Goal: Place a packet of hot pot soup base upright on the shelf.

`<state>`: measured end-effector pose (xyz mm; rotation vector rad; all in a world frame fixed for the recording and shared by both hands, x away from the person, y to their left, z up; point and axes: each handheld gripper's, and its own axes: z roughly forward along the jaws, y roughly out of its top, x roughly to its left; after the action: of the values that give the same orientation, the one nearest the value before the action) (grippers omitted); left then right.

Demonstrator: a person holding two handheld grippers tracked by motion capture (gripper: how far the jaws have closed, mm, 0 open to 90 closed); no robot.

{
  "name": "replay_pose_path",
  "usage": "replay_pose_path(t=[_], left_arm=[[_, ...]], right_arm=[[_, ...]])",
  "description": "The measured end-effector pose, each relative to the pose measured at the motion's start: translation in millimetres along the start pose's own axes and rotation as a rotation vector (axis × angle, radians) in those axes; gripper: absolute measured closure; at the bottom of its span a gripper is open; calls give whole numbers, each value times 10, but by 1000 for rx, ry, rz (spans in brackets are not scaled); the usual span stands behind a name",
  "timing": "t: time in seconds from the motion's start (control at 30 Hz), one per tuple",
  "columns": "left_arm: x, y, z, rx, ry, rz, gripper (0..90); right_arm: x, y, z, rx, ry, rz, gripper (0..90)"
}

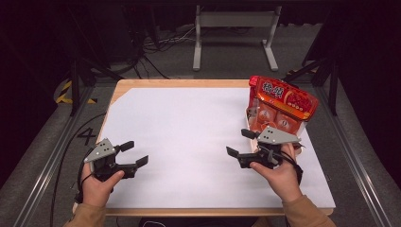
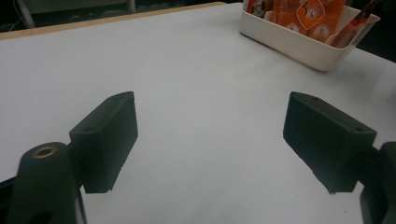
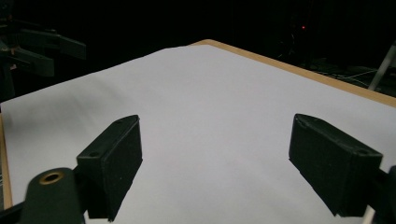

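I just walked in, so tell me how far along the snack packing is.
Looks done: orange snack packets stand in the white bin at the table's right side. In hand: nothing; left gripper and right gripper are both open and empty over bare white surface. Left: no loose packets visible, so possibly nothing.

Red snack bag [image 1: 283,105] stands upright in white bin [image 2: 299,44].

tan sleeves [image 1: 302,213], black jaws, grey three-cornered plates [image 1: 278,135].
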<state>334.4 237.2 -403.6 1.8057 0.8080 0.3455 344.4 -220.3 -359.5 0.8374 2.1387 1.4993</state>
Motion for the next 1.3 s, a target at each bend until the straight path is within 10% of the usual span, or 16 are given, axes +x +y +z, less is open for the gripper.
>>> replay_pose_path(t=[0.47, 0.8, 1.3], left_arm=[[48, -151, 6, 18, -25, 10, 155], [104, -282, 55, 13, -45, -31, 133], [137, -406, 85, 38, -35, 26, 66]], right_arm=[[104, -334, 205, -64, 2, 4, 181], [99, -577, 346, 2, -26, -15, 180], [48, -726, 438, 39, -48, -26, 180]])
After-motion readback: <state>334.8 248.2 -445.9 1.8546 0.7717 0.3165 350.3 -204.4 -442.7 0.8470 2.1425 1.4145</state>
